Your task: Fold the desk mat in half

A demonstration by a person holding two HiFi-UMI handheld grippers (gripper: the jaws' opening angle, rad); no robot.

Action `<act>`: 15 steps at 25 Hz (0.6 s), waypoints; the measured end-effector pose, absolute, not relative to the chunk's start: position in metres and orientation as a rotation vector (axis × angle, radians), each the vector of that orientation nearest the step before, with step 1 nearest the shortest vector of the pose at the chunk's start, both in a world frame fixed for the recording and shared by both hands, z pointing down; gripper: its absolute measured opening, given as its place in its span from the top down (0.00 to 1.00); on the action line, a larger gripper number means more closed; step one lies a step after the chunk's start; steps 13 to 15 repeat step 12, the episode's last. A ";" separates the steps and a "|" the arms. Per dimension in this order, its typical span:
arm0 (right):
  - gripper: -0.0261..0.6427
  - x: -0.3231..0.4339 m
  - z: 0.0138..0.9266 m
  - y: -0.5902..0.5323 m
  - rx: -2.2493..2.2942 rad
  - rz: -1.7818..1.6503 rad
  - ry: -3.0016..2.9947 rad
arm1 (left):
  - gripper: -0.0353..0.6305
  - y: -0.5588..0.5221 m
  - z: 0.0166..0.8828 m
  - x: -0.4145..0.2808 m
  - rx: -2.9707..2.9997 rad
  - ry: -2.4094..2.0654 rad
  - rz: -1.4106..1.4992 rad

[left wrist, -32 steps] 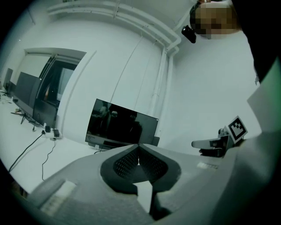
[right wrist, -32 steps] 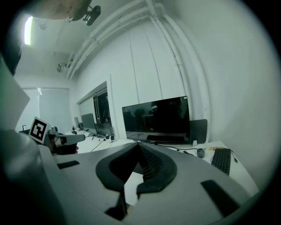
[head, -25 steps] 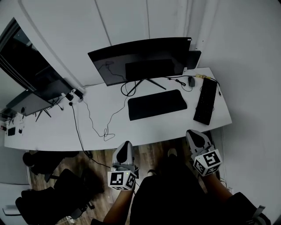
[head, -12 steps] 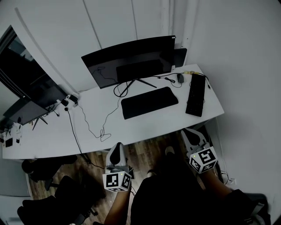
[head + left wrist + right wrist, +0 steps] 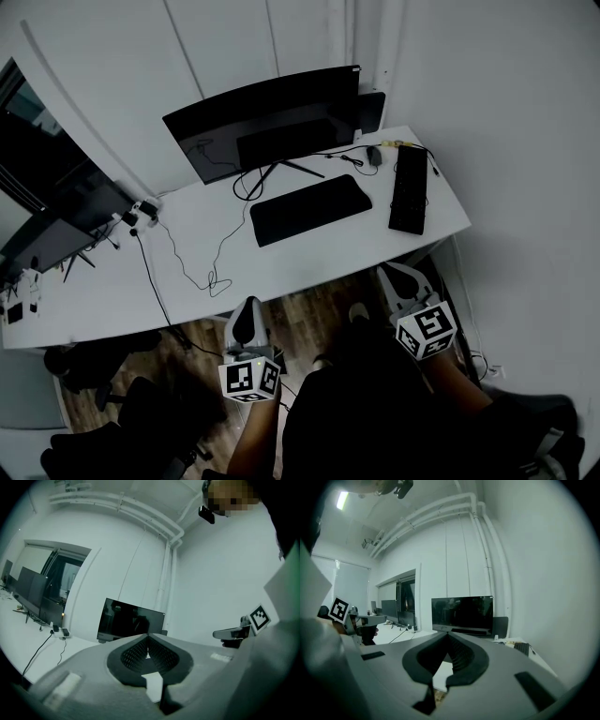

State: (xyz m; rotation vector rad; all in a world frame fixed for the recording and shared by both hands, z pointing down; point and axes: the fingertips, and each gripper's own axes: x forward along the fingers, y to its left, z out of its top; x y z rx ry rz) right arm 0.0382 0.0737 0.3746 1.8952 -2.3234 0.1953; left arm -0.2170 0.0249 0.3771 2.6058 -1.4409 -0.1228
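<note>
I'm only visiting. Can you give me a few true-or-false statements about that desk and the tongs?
The desk mat lies flat, unfolded. True.
The left tongs grip the mat. False: shut and empty, short of the desk.
The keyboard rests on the mat. False: it lies beside it, apart.
The monitor stands behind the mat. True.
The right tongs are shut. True.

The left gripper and right gripper are held forward side by side, roughly level, both with jaws closed on nothing.
</note>
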 end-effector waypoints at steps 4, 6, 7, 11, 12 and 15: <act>0.96 0.031 0.371 0.070 1.886 0.185 -2.325 | 0.91 0.022 0.377 -0.219 2.605 -1.437 -0.130; 0.96 0.028 0.371 0.067 1.883 0.177 -2.326 | 0.91 0.020 0.378 -0.219 2.608 -1.429 -0.132; 0.96 0.026 0.371 0.066 1.881 0.175 -2.327 | 0.91 0.020 0.378 -0.219 2.610 -1.425 -0.133; 0.96 0.019 0.370 0.059 1.862 0.166 -2.335 | 0.91 0.017 0.377 -0.219 2.618 -1.423 -0.134; 0.96 0.017 0.369 0.058 1.857 0.163 -2.338 | 0.91 0.017 0.377 -0.219 2.619 -1.423 -0.134; 0.96 0.017 0.369 0.058 1.857 0.163 -2.338 | 0.91 0.017 0.377 -0.219 2.619 -1.423 -0.134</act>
